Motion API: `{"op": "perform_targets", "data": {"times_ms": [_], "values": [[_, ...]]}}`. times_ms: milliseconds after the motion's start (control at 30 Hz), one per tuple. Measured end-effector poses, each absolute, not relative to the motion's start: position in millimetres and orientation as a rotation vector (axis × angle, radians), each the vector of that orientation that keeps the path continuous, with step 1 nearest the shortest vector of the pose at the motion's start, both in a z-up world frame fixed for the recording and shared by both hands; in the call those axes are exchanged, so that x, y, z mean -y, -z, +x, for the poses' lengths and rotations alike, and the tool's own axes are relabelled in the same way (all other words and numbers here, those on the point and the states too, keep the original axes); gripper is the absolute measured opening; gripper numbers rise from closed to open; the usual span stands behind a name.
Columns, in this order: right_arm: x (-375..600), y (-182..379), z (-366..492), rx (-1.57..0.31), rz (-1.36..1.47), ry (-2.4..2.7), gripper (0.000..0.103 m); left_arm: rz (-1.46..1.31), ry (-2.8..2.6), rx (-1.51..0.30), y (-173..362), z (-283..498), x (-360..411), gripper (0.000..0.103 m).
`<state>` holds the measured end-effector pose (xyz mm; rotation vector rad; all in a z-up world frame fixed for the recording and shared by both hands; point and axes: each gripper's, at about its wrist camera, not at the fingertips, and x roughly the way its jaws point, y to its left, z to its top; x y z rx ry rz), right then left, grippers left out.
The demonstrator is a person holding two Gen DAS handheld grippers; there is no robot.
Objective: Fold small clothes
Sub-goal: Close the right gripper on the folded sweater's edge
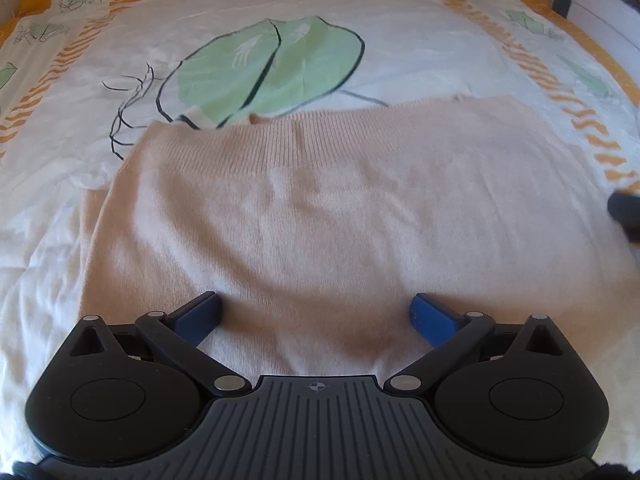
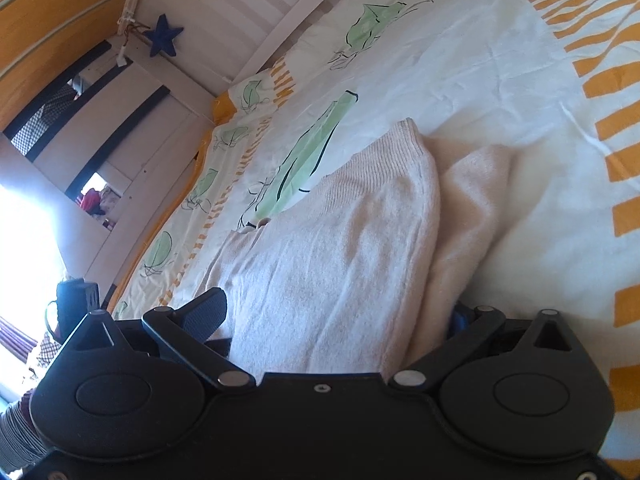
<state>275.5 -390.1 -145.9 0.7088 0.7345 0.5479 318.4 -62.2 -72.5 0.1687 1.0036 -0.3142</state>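
Note:
A pale peach knitted garment (image 1: pixel 320 208) lies flat on the bed, its ribbed band at the far edge. My left gripper (image 1: pixel 316 316) is open, its blue fingers spread just above the garment's near part, holding nothing. In the right wrist view the same garment (image 2: pixel 328 264) fills the space between my right gripper's (image 2: pixel 336 320) open fingers, with a fold or sleeve (image 2: pixel 468 216) bunched over the right finger, which is mostly hidden. Whether the cloth is gripped is not clear. The right gripper's dark tip (image 1: pixel 626 212) shows at the right edge of the left wrist view.
The bed cover (image 1: pixel 280 68) is white with green leaf prints and orange striped bands. A white slatted bed rail (image 2: pixel 256 12) and wooden wall with a blue star (image 2: pixel 163 36) stand beyond the bed. A bright window lies at the left.

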Motion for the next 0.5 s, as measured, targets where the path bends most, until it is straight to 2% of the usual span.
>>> {"op": "perform_targets", "data": {"times_ms": [100, 133, 167, 233, 367, 433, 500], "values": [[389, 144, 277, -0.746, 0.692, -0.543, 0.099, 0.144, 0.311, -0.952, 56, 326, 70, 0.101], [389, 144, 277, -0.751, 0.685, -0.536, 0.092, 0.147, 0.309, -0.94, 52, 330, 75, 0.101], [390, 144, 277, -0.758, 0.682, -0.527, 0.079, 0.153, 0.299, -0.929, 48, 336, 81, 0.101], [394, 148, 279, -0.77, 0.708, -0.51, 0.064, 0.149, 0.279, -0.919, 47, 348, 90, 0.101], [409, 160, 281, -0.781, 0.806, -0.485, 0.043, 0.085, 0.229, -0.949, 57, 375, 103, 0.101], [413, 164, 282, -0.78, 0.845, -0.485, 0.039, 0.095, 0.202, -0.982, 69, 385, 109, 0.101], [413, 164, 282, -0.782, 0.848, -0.488, 0.039, 0.118, 0.172, -1.005, 84, 390, 112, 0.103]]}}
